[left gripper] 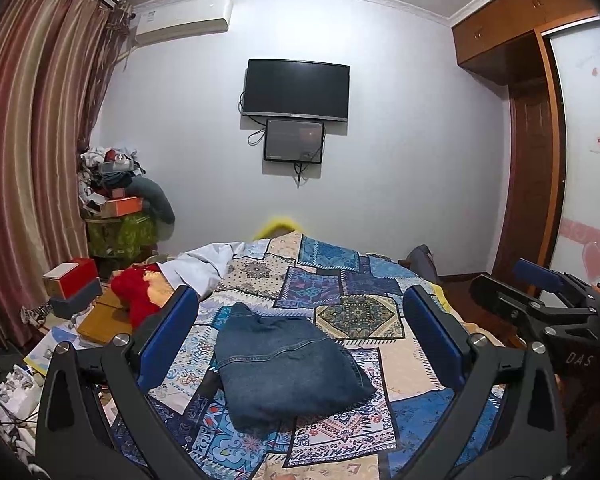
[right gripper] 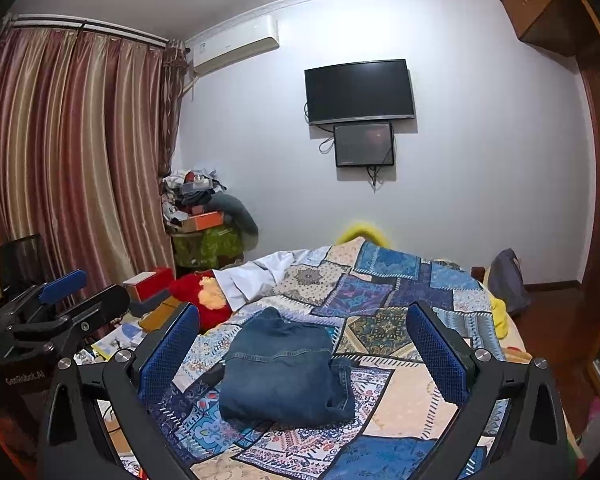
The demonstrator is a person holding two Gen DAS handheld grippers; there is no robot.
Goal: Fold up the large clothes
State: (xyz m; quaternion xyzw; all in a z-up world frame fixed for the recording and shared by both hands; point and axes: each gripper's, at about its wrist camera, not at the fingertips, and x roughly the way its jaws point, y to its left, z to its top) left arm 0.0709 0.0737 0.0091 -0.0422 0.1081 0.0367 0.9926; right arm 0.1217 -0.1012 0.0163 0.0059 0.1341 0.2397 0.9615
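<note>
A blue denim garment (left gripper: 286, 368) lies folded into a compact bundle on the patchwork bedspread (left gripper: 352, 276). My left gripper (left gripper: 300, 340) hovers above it, open, its blue pads wide apart and holding nothing. The right wrist view shows the same denim bundle (right gripper: 284, 372) on the bedspread (right gripper: 384, 288), with my right gripper (right gripper: 304, 344) open above it and empty. The right gripper also appears at the right edge of the left wrist view (left gripper: 540, 292), and the left gripper at the left edge of the right wrist view (right gripper: 60, 292).
A red plush toy (left gripper: 136, 292) and white cloth (left gripper: 204, 264) lie at the bed's left side. Boxes and papers (left gripper: 72, 284) crowd the floor by the curtain (left gripper: 28, 160). A cluttered pile (left gripper: 116, 196) stands in the corner. A wardrobe (left gripper: 540, 140) lines the right wall.
</note>
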